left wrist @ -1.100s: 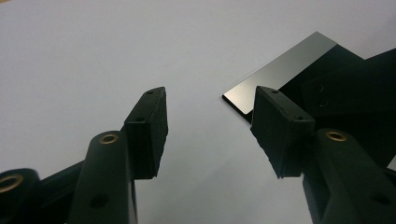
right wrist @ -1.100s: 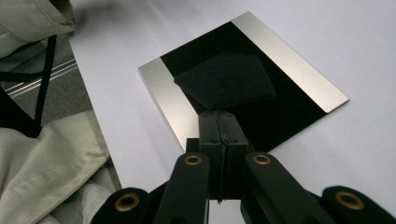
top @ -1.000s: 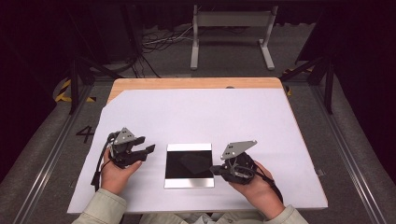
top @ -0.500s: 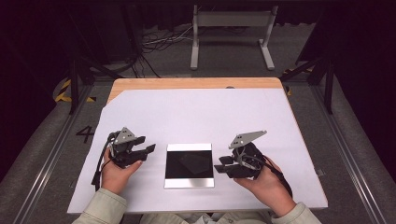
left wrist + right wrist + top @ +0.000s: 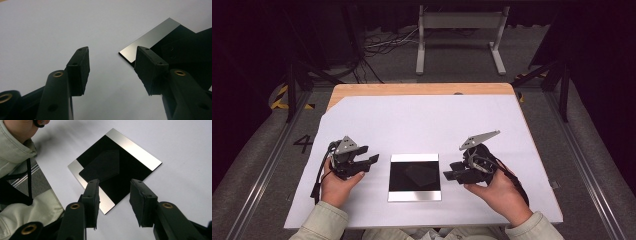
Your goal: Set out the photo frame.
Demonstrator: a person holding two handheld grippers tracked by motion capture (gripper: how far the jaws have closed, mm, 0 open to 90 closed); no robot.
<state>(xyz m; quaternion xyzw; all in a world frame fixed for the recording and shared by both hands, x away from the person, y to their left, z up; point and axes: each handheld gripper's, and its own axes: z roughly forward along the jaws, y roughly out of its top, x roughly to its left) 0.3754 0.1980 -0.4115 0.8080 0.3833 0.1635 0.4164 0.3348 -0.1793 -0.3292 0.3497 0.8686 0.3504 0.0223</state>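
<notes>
Flat black square plate with silver edge strips (image 5: 414, 177) on white worktop (image 5: 427, 125), between both tools; right tool (image 5: 455, 176) just opening, half-wide, empty, nearer; left tool (image 5: 371, 161) open, empty.

- We see a square mirror plate (image 5: 414, 177) lying flat on the white table cover, near the front edge, between the two hands.
- Its middle reflects black; bright silvery bands run along its far and near edges.
- Nothing touches it.
</notes>
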